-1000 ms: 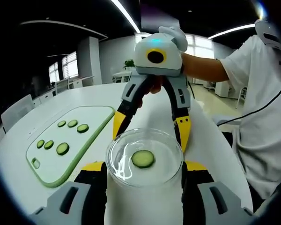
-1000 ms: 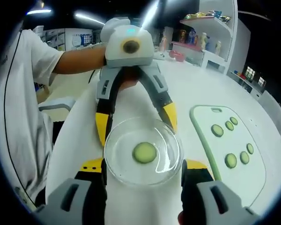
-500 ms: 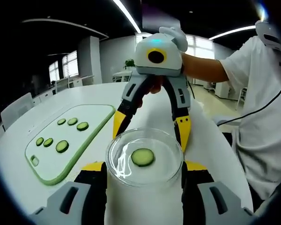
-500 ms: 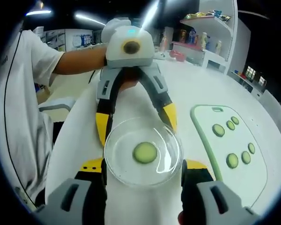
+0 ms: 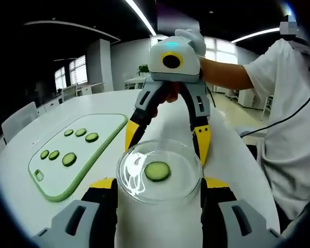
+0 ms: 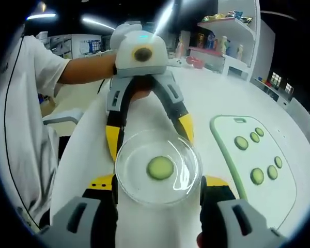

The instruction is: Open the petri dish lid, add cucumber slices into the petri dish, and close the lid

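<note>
A: Broad white surface (image 5: 20, 170) underneath everything, curved, running back into a dim room. Far edge lost in glare and fisheye bend.

B: Person at the side, white sleeve (image 6: 26, 67), bare forearm reaching in. Body cut off by the edge of the picture.

A: Pale green cutting board (image 5: 101, 150) on the surface, well apart from the dish. Six cucumber slices (image 5: 69, 159) on it in the left gripper view, lying flat and separate.

B: Same board (image 6: 222, 150) in the right gripper view, near corner cut off.

A: Left gripper (image 5: 158, 190) at the bottom, jaws apart, one either side of the petri dish (image 5: 159, 171). Touching the glass or just beside it? Cannot tell; the dish hides the tips.

B: Right gripper (image 6: 157, 194) likewise, jaws apart around the dish (image 6: 157, 168), tips hidden under its rim.

A: Opposite gripper facing in, yellow-tipped jaws spread around the far side of the dish. Contact hard to judge there too.

B: Dish itself: clear, round, shallow, bright reflections across it. Sits between the two grippers, on the surface or lifted just off it, cannot tell. Lid on or off? Hard to make out through clear glass.

A: One cucumber slice (image 5: 157, 171) inside, flat, near the middle, dark green rim, paler centre.
</note>
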